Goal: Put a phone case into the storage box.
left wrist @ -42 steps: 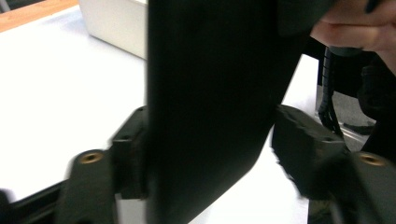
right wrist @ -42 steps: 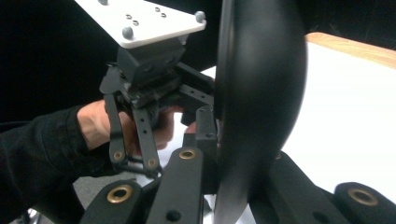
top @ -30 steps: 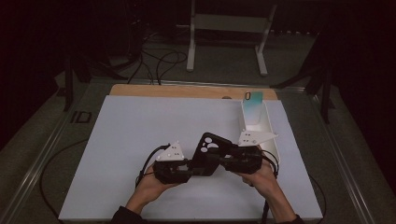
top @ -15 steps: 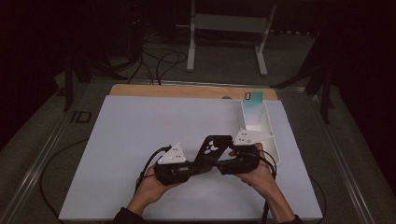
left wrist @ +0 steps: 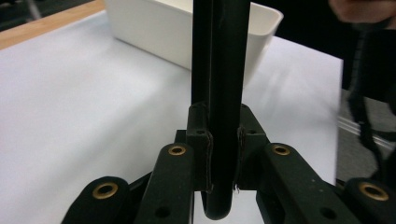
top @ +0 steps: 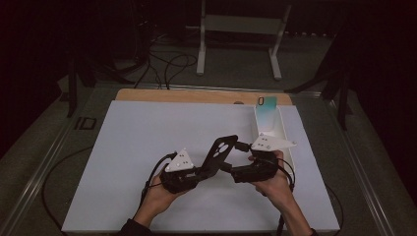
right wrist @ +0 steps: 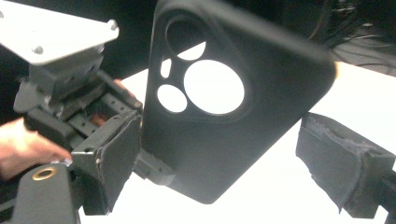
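black silicone phone case (top: 220,153) is up off the white mat (top: 123,162), sitting dead centre of the high view, slightly below the middle of the frame. the left gripper (top: 199,173) has it pinched by one short end. in the left gripper view the pads (left wrist: 201,161) are squeezed tight on the case's edge, which runs straight up the middle of the frame. so the pickup part looks done to me.

what's left, i'd guess, is the handover or a second grip: the right gripper (top: 231,168) is right up against the case, but in its own view the two pads (right wrist: 112,158) stand wide apart on either side of the case, not pressing it. camera cutouts face that gripper, toward the upper left of that frame.

the long white bin (top: 286,135) on the right side of the mat has a teal phone (top: 266,109) leaning in its far end, apart from the case, so getting those two together may be the goal. can't say for sure.

pose: both hands come in from the bottom edge, left hand (top: 160,194) and right hand (top: 275,184) angled inward toward each other, grippers almost nose to nose, the case tilted up and away between them.
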`<action>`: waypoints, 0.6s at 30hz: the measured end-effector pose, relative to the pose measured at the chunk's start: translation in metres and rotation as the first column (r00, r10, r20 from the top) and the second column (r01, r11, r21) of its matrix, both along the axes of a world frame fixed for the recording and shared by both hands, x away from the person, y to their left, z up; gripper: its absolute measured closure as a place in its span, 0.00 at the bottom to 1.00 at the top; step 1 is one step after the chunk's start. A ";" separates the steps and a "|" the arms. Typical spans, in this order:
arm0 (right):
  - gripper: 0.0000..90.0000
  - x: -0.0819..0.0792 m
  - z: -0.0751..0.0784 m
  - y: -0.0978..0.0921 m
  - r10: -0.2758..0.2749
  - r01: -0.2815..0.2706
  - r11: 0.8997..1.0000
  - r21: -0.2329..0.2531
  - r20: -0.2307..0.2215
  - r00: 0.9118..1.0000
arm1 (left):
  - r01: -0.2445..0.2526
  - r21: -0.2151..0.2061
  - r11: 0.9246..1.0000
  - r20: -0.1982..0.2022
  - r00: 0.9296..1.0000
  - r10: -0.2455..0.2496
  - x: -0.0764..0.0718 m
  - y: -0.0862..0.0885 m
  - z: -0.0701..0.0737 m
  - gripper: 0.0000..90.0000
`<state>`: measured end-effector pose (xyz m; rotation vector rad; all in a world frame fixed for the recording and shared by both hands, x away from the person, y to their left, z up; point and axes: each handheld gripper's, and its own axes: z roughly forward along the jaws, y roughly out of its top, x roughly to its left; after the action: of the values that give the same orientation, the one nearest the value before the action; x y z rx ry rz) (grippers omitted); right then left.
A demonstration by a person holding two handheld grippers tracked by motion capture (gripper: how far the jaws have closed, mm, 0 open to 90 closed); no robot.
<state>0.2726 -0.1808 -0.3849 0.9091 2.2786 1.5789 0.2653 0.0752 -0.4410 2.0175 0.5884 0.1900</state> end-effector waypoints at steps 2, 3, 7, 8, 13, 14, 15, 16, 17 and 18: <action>0.16 0.000 0.002 -0.001 -0.024 0.024 1.000 0.015 -0.006 1.000 | -0.006 0.002 1.000 -0.002 1.000 0.006 0.001 0.000 -0.001 0.89; 0.16 0.000 0.002 -0.001 -0.024 0.024 1.000 0.015 -0.006 1.000 | -0.006 0.002 1.000 -0.002 1.000 0.006 0.001 0.000 -0.001 0.89; 0.16 0.003 0.003 0.003 -0.061 0.061 0.998 0.023 -0.025 0.998 | -0.006 0.005 1.000 0.000 1.000 0.006 0.000 -0.002 -0.002 0.89; 0.16 0.004 0.002 0.004 -0.067 0.069 0.997 0.031 -0.035 0.997 | -0.009 0.004 1.000 0.003 1.000 0.009 0.000 -0.002 -0.002 0.89; 0.15 0.010 0.000 0.004 -0.092 0.101 0.990 0.099 -0.096 0.991 | -0.007 0.007 1.000 0.002 1.000 0.007 -0.001 -0.002 -0.002 0.89; 0.15 0.011 0.000 0.005 -0.092 0.104 0.988 0.115 -0.104 0.990 | -0.006 0.010 1.000 0.003 1.000 0.006 -0.001 -0.002 -0.003 0.89; 0.15 0.011 0.000 0.005 -0.091 0.104 0.987 0.124 -0.109 0.990 | -0.004 0.010 1.000 0.003 1.000 0.004 -0.001 -0.002 -0.003 0.89; 0.15 0.011 0.001 0.006 -0.092 0.106 0.986 0.130 -0.108 0.990 | -0.003 0.010 1.000 0.003 1.000 0.003 0.000 -0.002 -0.003 0.89; 0.15 0.011 0.001 0.007 -0.098 0.112 0.984 0.135 -0.110 0.989 | -0.005 0.010 1.000 0.003 1.000 0.005 0.000 -0.002 -0.004 0.89; 0.15 0.012 0.002 0.008 -0.102 0.117 0.983 0.143 -0.111 0.989 | -0.006 0.010 1.000 0.001 1.000 0.006 -0.001 -0.003 -0.004 0.89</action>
<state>0.2843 -0.1724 -0.3832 1.1588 2.1578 1.7085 0.2647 0.0723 -0.4450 2.0257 0.5940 0.1972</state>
